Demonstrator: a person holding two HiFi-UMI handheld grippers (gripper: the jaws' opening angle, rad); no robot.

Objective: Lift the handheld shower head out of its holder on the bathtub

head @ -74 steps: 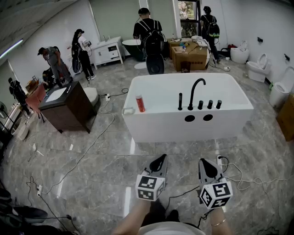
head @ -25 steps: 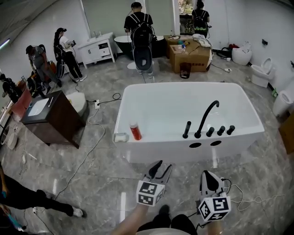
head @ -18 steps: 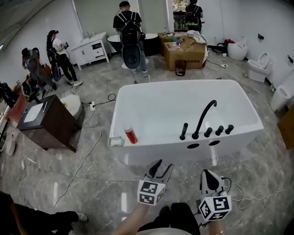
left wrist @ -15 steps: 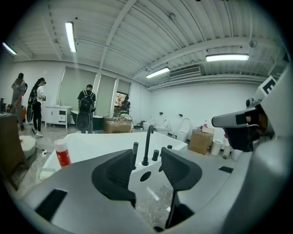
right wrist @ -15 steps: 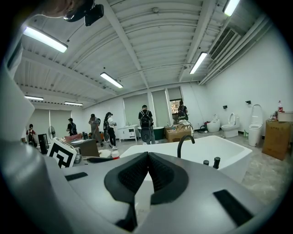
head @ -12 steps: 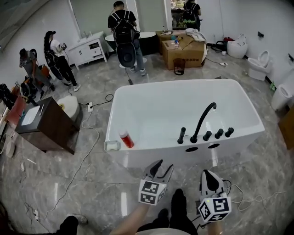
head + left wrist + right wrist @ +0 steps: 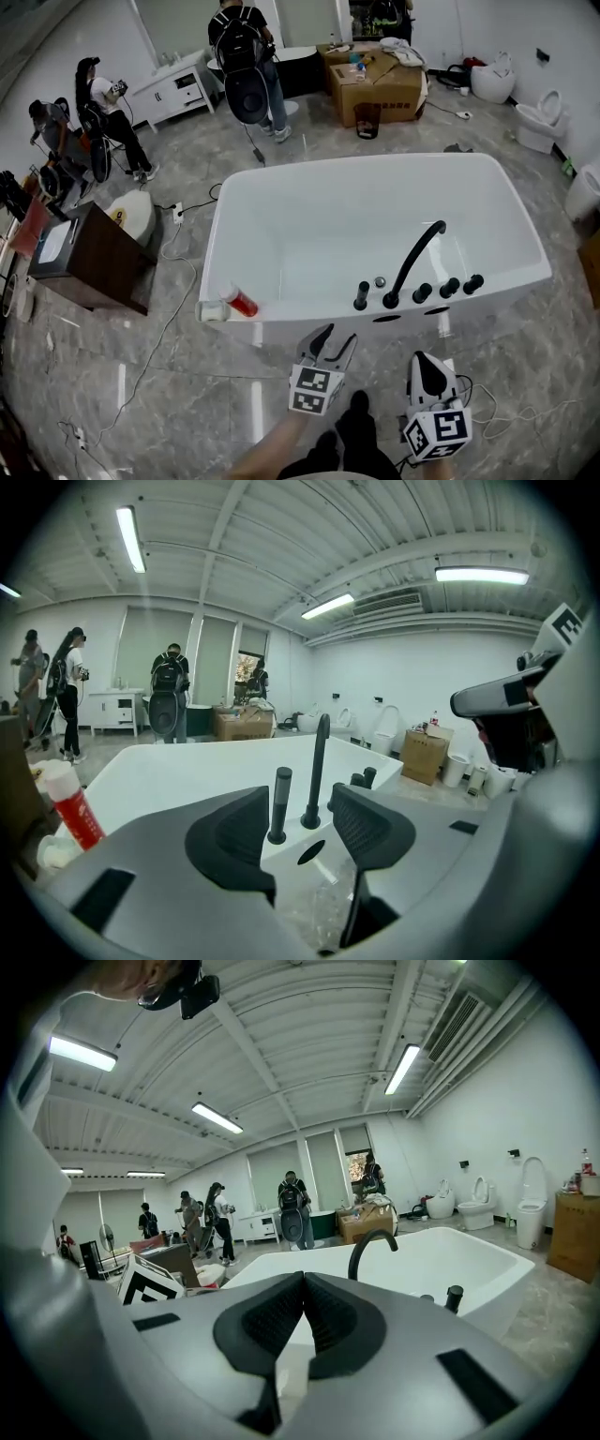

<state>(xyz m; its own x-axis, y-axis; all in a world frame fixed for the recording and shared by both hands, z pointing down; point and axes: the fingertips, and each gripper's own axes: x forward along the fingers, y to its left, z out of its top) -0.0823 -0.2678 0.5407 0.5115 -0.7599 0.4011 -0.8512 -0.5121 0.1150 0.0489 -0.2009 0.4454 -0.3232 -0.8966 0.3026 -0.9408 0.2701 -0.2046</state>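
Note:
The handheld shower head (image 7: 361, 296) is a slim black stick standing upright in its holder on the near rim of the white bathtub (image 7: 281, 192), left of the arched black faucet (image 7: 412, 261). My left gripper (image 7: 336, 337) hovers just short of the rim below it, its jaws opening with nothing between them. In the left gripper view the shower head (image 7: 278, 804) stands beyond the gap of the left gripper (image 7: 302, 803), beside the faucet (image 7: 317, 769). My right gripper (image 7: 424, 360) is shut and empty, nearer me. The right gripper (image 7: 303, 1281) faces the faucet (image 7: 370, 1244).
Three black knobs (image 7: 449, 287) stand right of the faucet. A red bottle (image 7: 242, 302) and a small dish (image 7: 210, 311) sit on the tub's left corner. A dark cabinet (image 7: 89, 258), people, a cardboard box (image 7: 375, 80), toilets (image 7: 539, 122) and floor cables (image 7: 169, 300) surround the tub.
Both grippers have come forward, so the tub's near rim and fittings now lie much closer. The left jaws stand wider apart than before.

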